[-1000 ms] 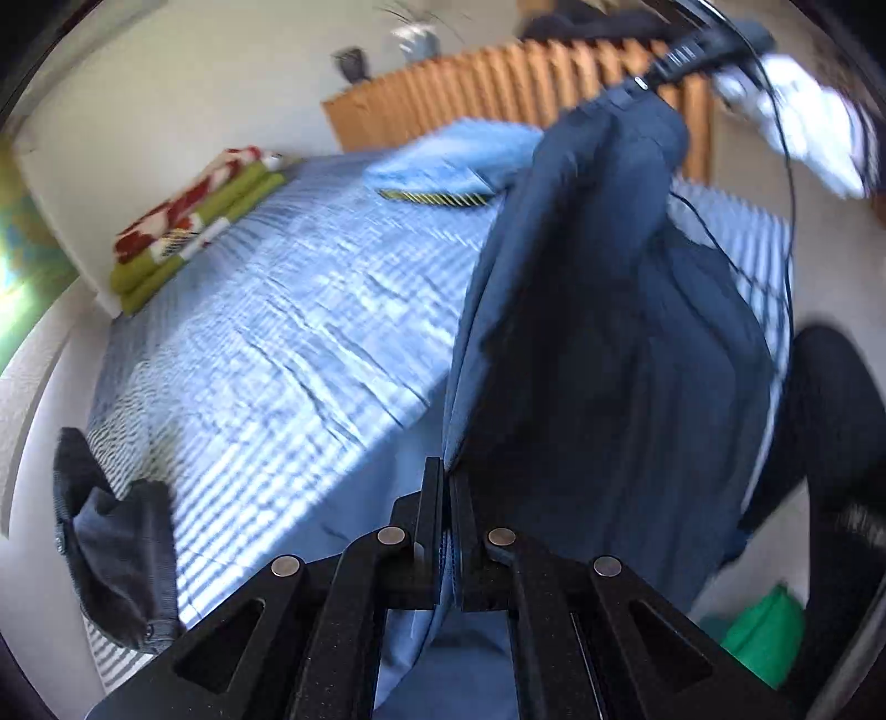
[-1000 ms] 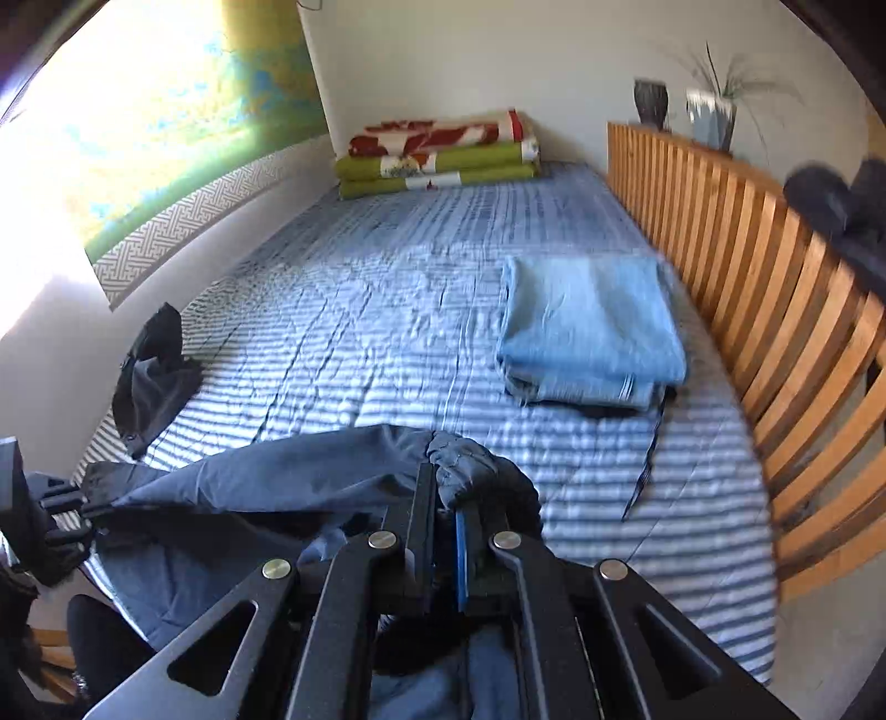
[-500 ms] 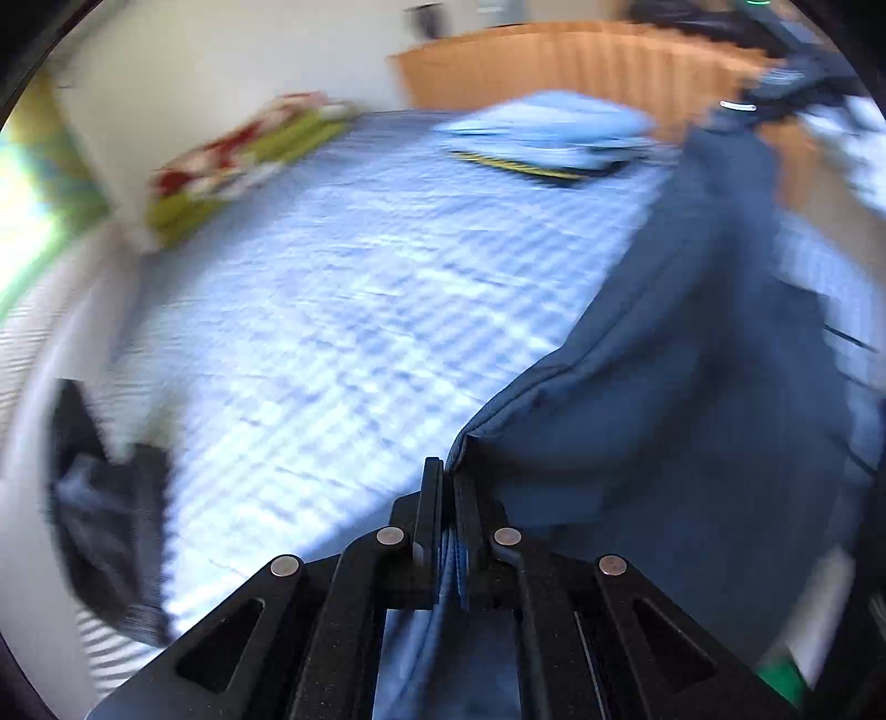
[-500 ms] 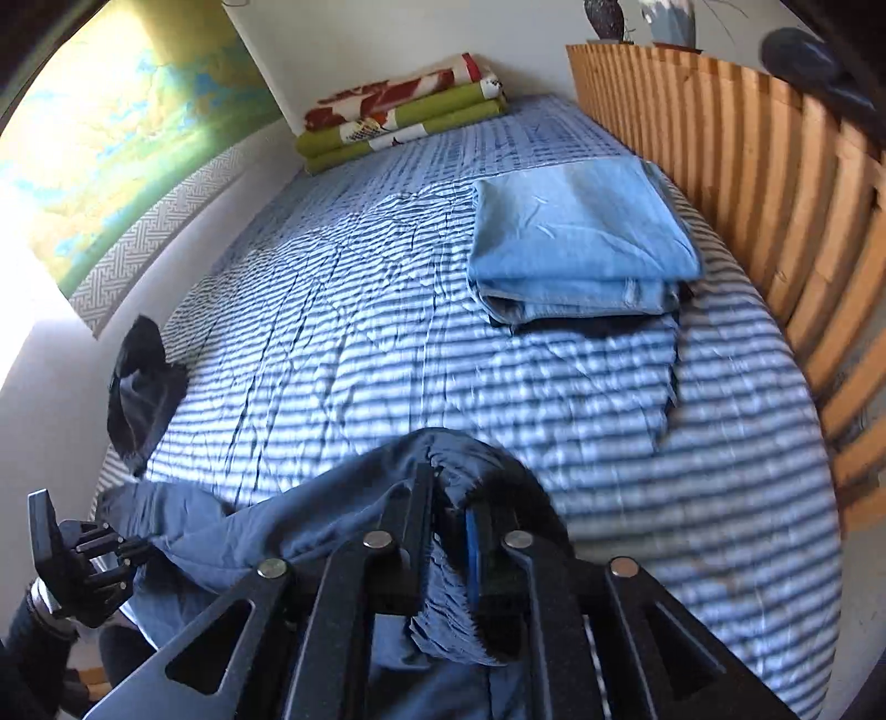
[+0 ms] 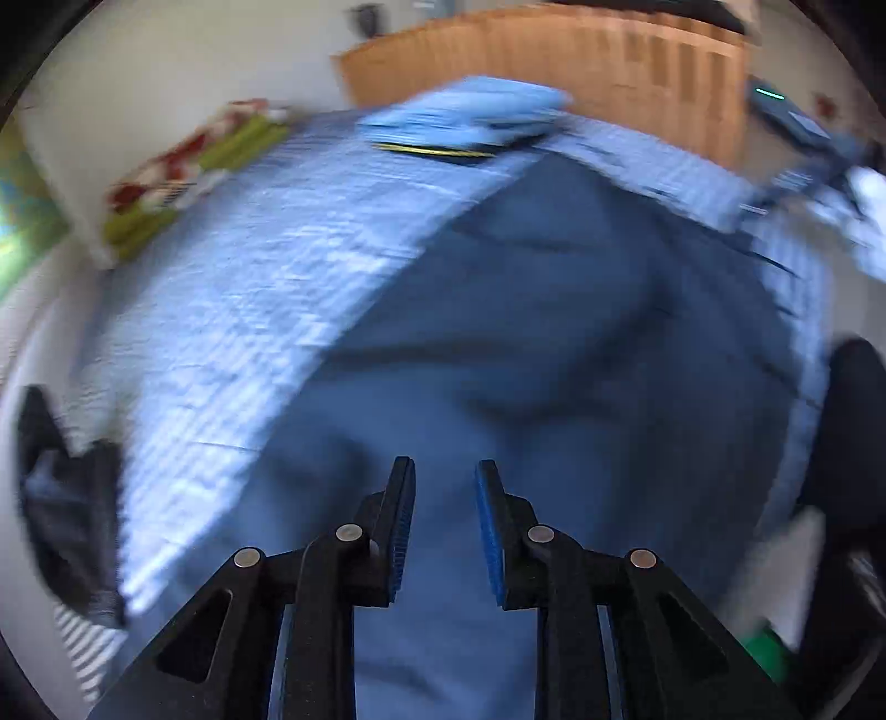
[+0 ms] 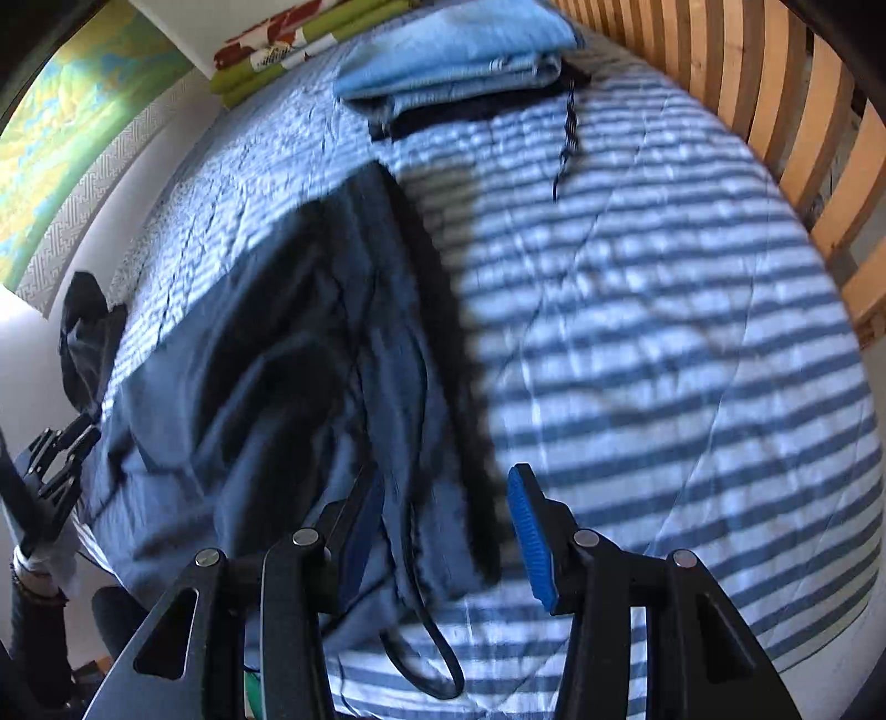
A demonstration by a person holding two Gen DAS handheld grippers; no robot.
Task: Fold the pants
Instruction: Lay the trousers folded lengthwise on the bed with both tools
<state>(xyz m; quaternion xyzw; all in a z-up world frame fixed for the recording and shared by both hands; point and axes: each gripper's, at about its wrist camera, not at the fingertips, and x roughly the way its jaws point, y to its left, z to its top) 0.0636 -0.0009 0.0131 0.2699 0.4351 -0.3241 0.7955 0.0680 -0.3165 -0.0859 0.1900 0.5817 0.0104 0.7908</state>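
Both grippers gape w/ nothing between the pads: our left gripper (image 5: 443, 471) and right gripper (image 6: 440, 482) sit just above the dark blue pants (image 6: 288, 332). Pants lie spread but rumpled on the striped bedspread (image 6: 664, 332), near its front edge, drawstring (image 6: 426, 637) looping off the waist end by our right jaws. Folded light-blue jeans (image 6: 454, 50) rest farther up the bed, apart from the pants, beside the wooden slat rail (image 6: 775, 111). Red/green blankets (image 6: 288, 39) stacked at the far end. Left wrist view is blurred.
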